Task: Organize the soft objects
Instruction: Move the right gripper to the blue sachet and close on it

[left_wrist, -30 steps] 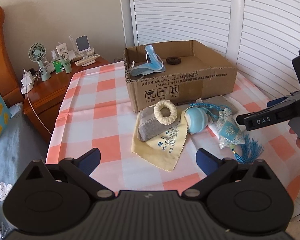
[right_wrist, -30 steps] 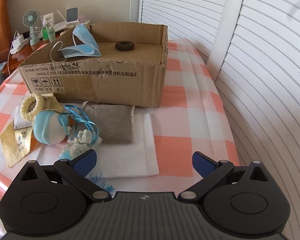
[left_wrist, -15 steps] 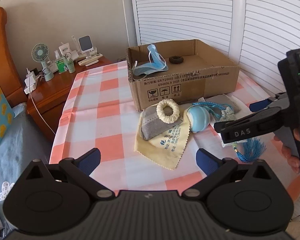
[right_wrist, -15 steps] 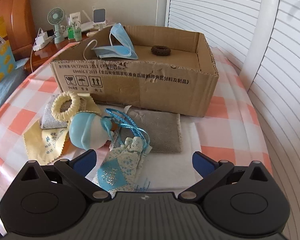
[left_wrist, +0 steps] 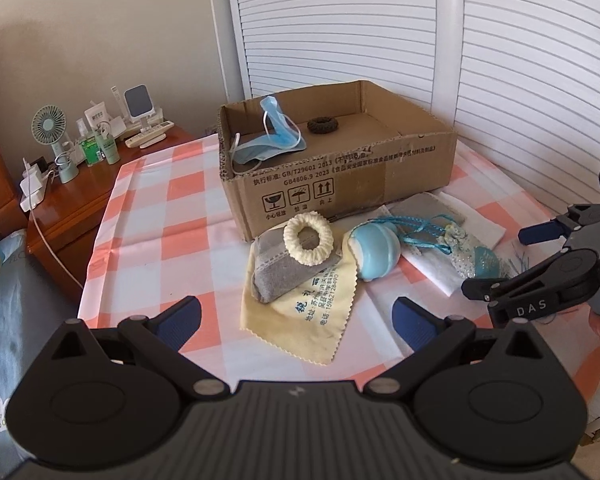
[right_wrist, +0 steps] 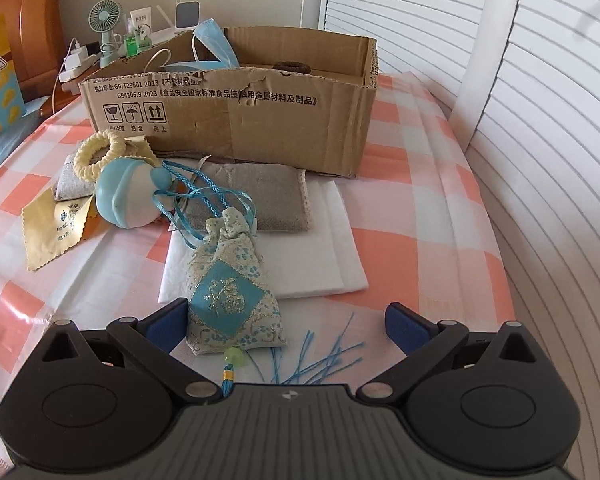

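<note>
A cardboard box [left_wrist: 340,184] stands on the checked tablecloth, holding a blue face mask [left_wrist: 272,140] and a dark ring [left_wrist: 322,125]. In front lie a cream ring [left_wrist: 308,234] on a grey pouch [left_wrist: 284,270], a yellow cloth [left_wrist: 308,320], a blue-white ball [left_wrist: 374,254], and a blue sachet [right_wrist: 232,284] with cord and tassel on a white pad [right_wrist: 328,248]. A second grey pouch [right_wrist: 256,196] lies behind it. My left gripper [left_wrist: 296,320] is open and empty above the yellow cloth. My right gripper [right_wrist: 284,320] is open, the sachet's lower end between its fingers.
A wooden nightstand [left_wrist: 76,196] at the left carries a small fan [left_wrist: 52,128], bottles and chargers. White louvred doors [left_wrist: 500,60] stand behind and to the right of the table. The table's right edge [right_wrist: 496,240] runs close to them.
My right gripper has swung left and come down low over the sachet, which now lies between its fingers. My left gripper has pulled back slightly; the box looks farther away.
</note>
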The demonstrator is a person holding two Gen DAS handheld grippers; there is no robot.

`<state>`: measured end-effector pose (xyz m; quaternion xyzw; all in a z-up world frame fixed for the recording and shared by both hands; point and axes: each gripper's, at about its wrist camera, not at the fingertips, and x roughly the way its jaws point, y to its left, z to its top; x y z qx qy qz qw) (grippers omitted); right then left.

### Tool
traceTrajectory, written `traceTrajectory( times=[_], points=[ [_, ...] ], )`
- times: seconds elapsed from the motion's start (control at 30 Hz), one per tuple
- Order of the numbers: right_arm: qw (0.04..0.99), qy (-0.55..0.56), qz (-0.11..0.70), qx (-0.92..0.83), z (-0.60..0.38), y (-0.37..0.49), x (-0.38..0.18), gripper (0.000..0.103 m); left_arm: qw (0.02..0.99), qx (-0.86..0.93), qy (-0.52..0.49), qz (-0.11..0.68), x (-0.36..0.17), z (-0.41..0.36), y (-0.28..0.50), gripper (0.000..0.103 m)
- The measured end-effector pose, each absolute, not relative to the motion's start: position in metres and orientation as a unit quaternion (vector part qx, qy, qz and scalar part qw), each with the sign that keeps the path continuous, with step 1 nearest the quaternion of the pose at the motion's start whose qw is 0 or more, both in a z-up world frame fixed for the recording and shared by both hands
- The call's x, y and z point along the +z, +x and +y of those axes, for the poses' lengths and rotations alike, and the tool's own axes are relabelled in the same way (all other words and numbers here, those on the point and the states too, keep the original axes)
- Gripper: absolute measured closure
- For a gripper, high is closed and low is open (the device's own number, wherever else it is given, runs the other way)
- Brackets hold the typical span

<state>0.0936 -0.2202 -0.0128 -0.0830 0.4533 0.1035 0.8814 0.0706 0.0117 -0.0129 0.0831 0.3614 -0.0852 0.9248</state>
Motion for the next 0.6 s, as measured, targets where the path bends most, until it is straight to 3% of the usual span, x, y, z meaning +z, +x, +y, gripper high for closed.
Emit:
traceTrajectory(
  times=[0.4, 0.6],
  points=[
    [0.89, -0.079, 0.434, 0.116, -0.225, 0.088, -0.013, 0.0, 0.924, -0.113, 0.153, 0.331, -0.029, 0.002, 0.115, 0.002],
    [0.89, -0.08, 0.434, 0.118, -0.225, 0.089, -0.013, 0.0, 0.924, -0.121, 0.178, 0.316, -0.033, 0.003, 0.132, 0.015]
  ],
)
